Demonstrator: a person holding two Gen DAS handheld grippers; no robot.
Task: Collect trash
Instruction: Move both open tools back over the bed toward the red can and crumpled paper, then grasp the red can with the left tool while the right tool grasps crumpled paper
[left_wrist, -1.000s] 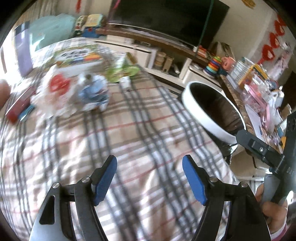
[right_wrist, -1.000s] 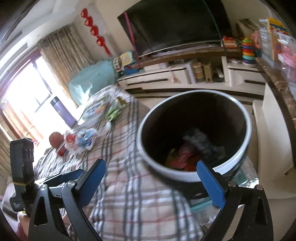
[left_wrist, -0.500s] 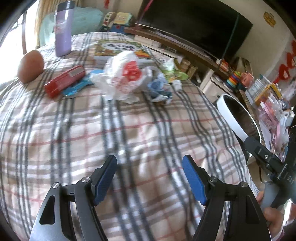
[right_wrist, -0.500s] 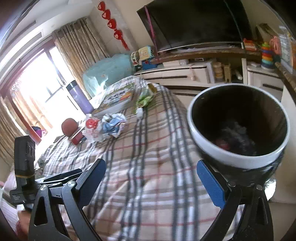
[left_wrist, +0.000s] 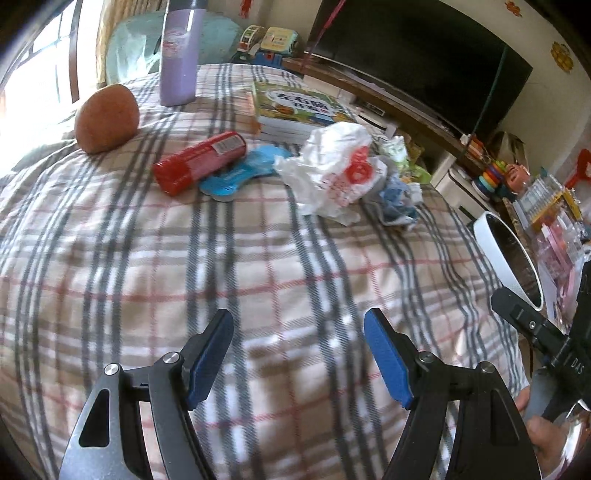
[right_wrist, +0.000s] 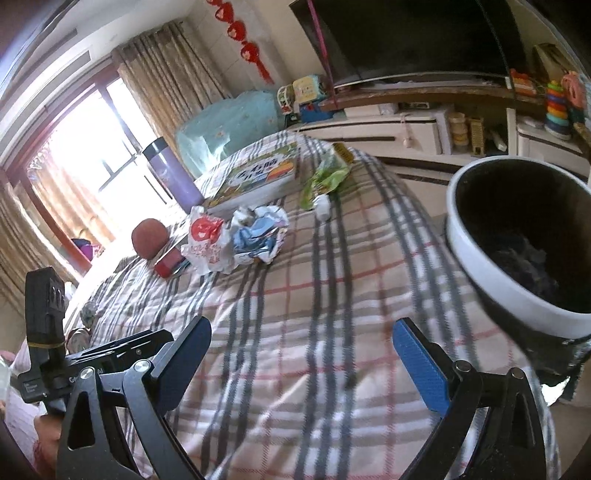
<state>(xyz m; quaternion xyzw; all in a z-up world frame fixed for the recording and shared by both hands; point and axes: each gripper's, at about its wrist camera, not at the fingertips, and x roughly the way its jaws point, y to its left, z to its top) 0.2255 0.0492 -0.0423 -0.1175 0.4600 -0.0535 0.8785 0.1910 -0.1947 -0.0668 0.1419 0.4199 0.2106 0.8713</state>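
A crumpled white plastic bag with red print (left_wrist: 338, 171) (right_wrist: 207, 240) lies on the plaid cloth, with a crumpled blue-and-white wrapper (left_wrist: 399, 205) (right_wrist: 258, 232) beside it and a green wrapper (right_wrist: 325, 179) and a small white piece (right_wrist: 321, 206) further back. A white-rimmed bin (right_wrist: 517, 251) (left_wrist: 506, 258) stands at the right with dark trash inside. My left gripper (left_wrist: 299, 354) is open and empty over the cloth, well short of the bag. My right gripper (right_wrist: 301, 354) is open and empty, left of the bin.
A red can (left_wrist: 199, 162), a blue packet (left_wrist: 240, 173), a brown round object (left_wrist: 107, 118), a purple bottle (left_wrist: 179, 51) and a picture book (left_wrist: 299, 107) lie on the cloth. A TV stand (right_wrist: 424, 125) with toys is behind.
Both grippers have swung left, away from the bin and toward the pile of trash. The bin has slid to the right edge of both views. Both stay open and empty.
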